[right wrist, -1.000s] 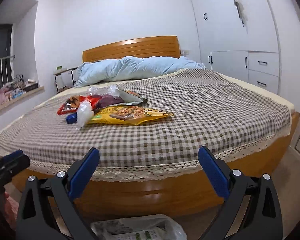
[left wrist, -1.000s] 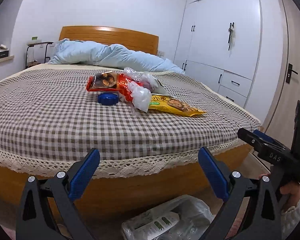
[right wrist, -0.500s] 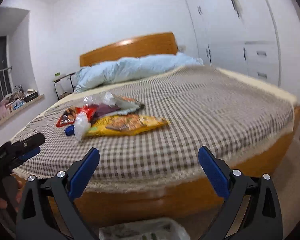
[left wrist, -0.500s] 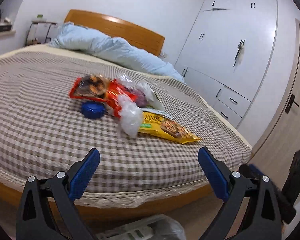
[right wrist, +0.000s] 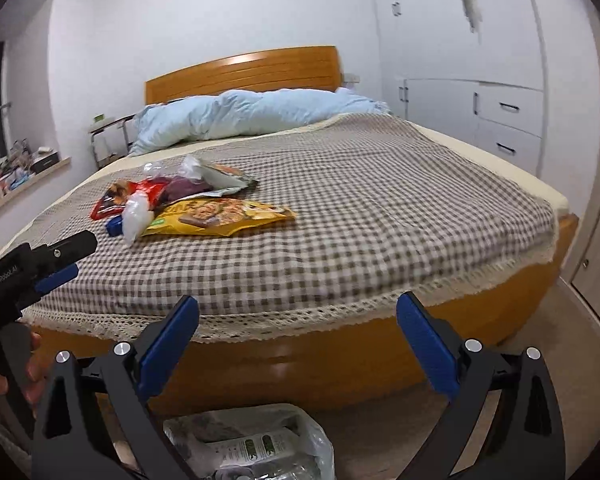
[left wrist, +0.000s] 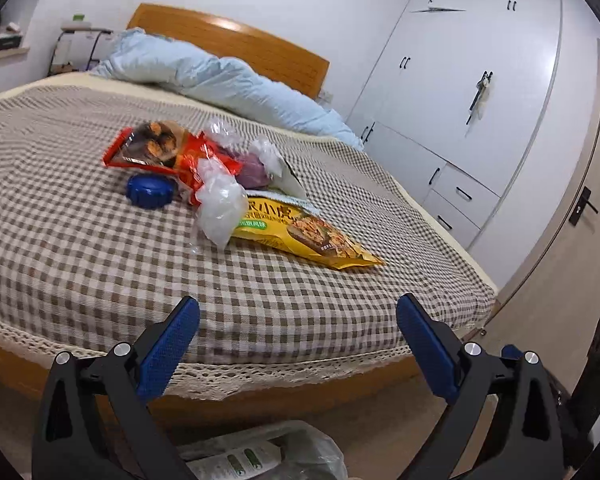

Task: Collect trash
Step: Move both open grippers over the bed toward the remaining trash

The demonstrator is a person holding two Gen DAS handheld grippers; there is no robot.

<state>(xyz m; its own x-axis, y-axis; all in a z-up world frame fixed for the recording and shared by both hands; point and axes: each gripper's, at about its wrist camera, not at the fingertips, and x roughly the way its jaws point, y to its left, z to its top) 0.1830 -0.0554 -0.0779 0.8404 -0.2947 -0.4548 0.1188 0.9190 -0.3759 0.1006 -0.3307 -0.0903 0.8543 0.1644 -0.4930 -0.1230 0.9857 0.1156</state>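
Checked cloth covers the bed (left wrist: 100,264), and from my left wrist all the trash still lies on it: a yellow snack bag (left wrist: 308,234), a red wrapper (left wrist: 160,152), a blue cap (left wrist: 150,192) and a crumpled clear bag (left wrist: 220,206), touching in one heap. My left gripper (left wrist: 298,334) hangs apart and empty, short of the mattress edge. From my right wrist, the right gripper (right wrist: 298,334) is likewise spread wide, holding nothing. A plastic bag on the floor (right wrist: 260,444) sits below. I judge nothing here collected yet.
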